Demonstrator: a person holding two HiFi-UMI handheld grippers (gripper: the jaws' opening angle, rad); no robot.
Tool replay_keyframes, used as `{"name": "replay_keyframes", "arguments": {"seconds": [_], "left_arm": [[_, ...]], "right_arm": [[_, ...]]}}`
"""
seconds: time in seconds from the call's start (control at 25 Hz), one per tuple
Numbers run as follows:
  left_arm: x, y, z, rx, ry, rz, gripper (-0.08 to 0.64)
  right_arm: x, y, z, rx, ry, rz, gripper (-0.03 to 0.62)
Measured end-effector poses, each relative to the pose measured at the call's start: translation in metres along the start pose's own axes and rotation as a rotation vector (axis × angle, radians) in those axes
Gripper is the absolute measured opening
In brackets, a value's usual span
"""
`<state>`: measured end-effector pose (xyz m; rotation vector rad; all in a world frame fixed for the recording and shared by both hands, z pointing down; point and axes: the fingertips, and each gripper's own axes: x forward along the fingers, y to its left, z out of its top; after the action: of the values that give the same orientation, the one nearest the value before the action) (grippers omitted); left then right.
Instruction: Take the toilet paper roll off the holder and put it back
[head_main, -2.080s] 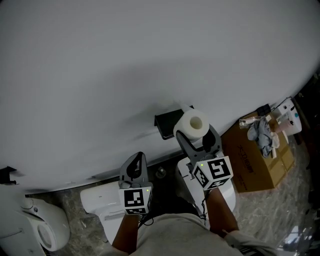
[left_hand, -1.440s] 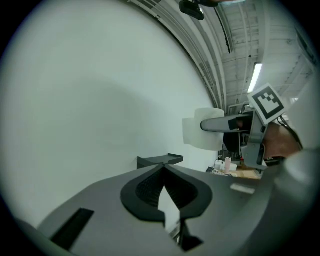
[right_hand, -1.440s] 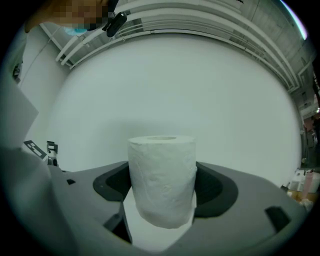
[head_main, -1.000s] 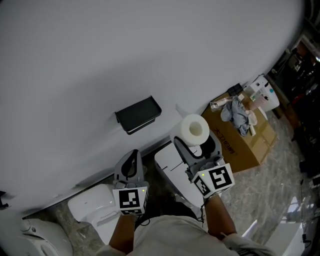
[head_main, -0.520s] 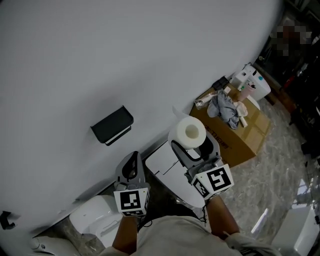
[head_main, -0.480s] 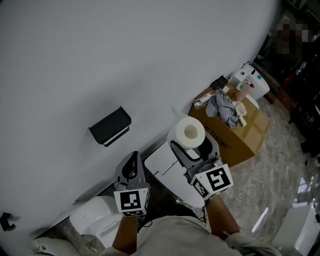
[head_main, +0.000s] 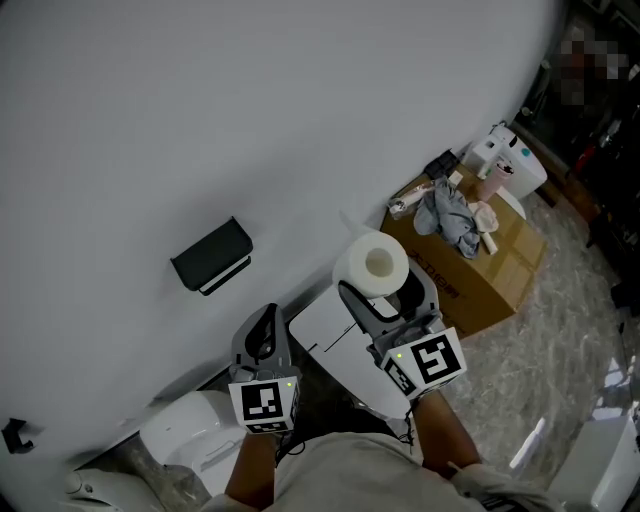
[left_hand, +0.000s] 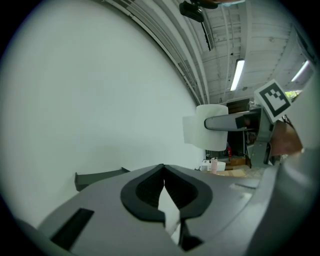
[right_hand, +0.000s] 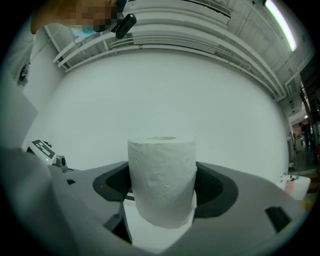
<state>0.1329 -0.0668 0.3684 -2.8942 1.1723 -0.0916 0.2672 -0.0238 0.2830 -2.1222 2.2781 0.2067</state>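
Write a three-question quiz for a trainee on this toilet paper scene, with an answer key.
1. True or false: the left gripper is shut with nothing between its jaws.
2. Fill in the blank: the black holder is fixed to the white ____.
3. Where is the toilet paper roll?
A. On the holder
B. Clamped upright in the right gripper
C. In the left gripper

Key: 1 true; 2 wall; 3 B.
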Motion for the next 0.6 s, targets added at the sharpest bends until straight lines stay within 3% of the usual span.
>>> {"name": "replay_keyframes", "arguments": {"seconds": [0.6], "left_arm": [[-0.017,0.013,-0.014,-0.009,0.032,0.224,0.009]], "right_arm": [[0.025,0.013,-0.001,0.007,-0.024,0.218,0.36]]}}
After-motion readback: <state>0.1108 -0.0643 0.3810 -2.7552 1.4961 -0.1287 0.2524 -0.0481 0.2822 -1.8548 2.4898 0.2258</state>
